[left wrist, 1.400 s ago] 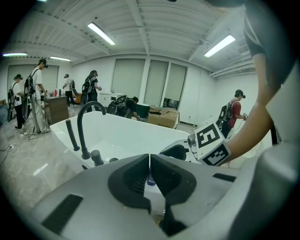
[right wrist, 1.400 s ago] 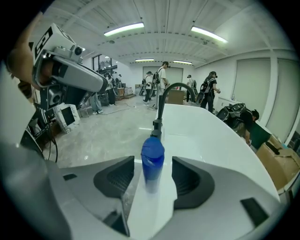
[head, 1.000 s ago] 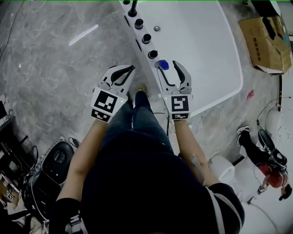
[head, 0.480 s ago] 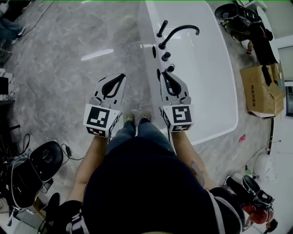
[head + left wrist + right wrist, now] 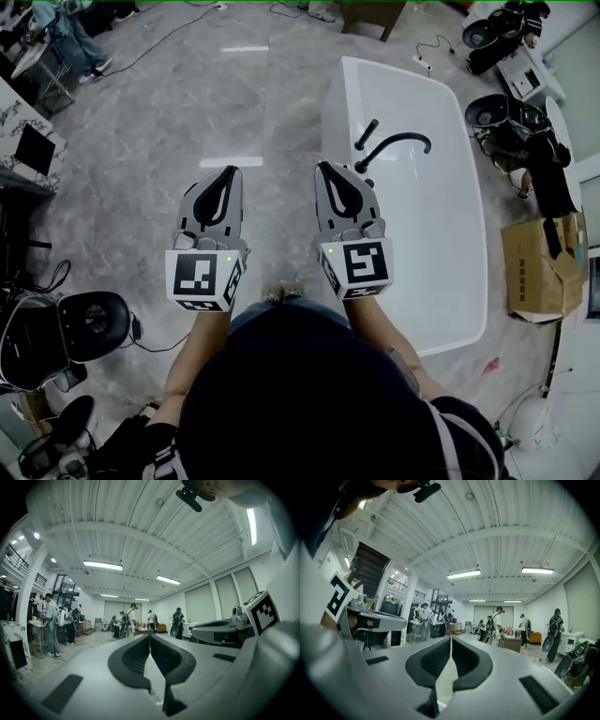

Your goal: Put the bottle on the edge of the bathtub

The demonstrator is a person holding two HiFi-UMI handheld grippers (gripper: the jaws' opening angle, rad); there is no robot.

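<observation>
- Floor (image 5: pixel 187 112): grey marbled stone; everything else stands on it.
- Bathtub (image 5: pixel 337 94): white and freestanding, at the right. Its broad flat rim is the ledge meant for the bottle.
- Faucet (image 5: pixel 398 139): black, mounted on the tub's left rim, with an arched spout reaching over the basin.
- Left gripper (image 5: pixel 232 171): held level above the floor, jaws clenched tip to tip and empty. It appears to be idle.
- Right gripper (image 5: pixel 322 167): level, in front of the tub's rim. Its jaws have just been closing to contact, with nothing between them.
- Bottle: visible in no view, and neither tool carries it. It is probably on the stretch of rim hidden under the right gripper.
</observation>
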